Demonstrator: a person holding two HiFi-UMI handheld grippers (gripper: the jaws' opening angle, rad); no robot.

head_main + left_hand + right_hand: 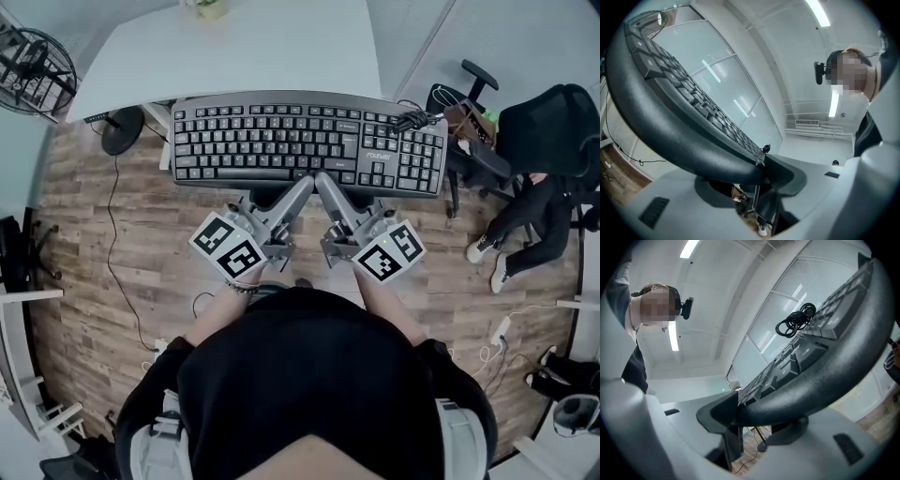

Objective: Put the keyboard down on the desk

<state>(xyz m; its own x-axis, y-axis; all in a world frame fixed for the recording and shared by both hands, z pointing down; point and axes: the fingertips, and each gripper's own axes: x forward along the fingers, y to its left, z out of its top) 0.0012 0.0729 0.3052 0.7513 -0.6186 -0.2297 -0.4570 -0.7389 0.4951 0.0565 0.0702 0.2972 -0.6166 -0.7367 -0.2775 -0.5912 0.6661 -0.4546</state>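
Note:
A black full-size keyboard hangs in the air, keys up, its far edge over the near rim of the white desk. My left gripper and right gripper sit side by side at the middle of its front edge, each shut on that rounded edge. In the left gripper view the keyboard runs off to the upper left from the left gripper. From the right gripper, in the right gripper view, the keyboard stretches to the upper right, with its coiled cable lying on the keys.
A black office chair draped in dark cloth stands at the right, with a person's legs beside it. A fan is at the far left. A thin cable trails over the wood floor, and a power strip lies at the right.

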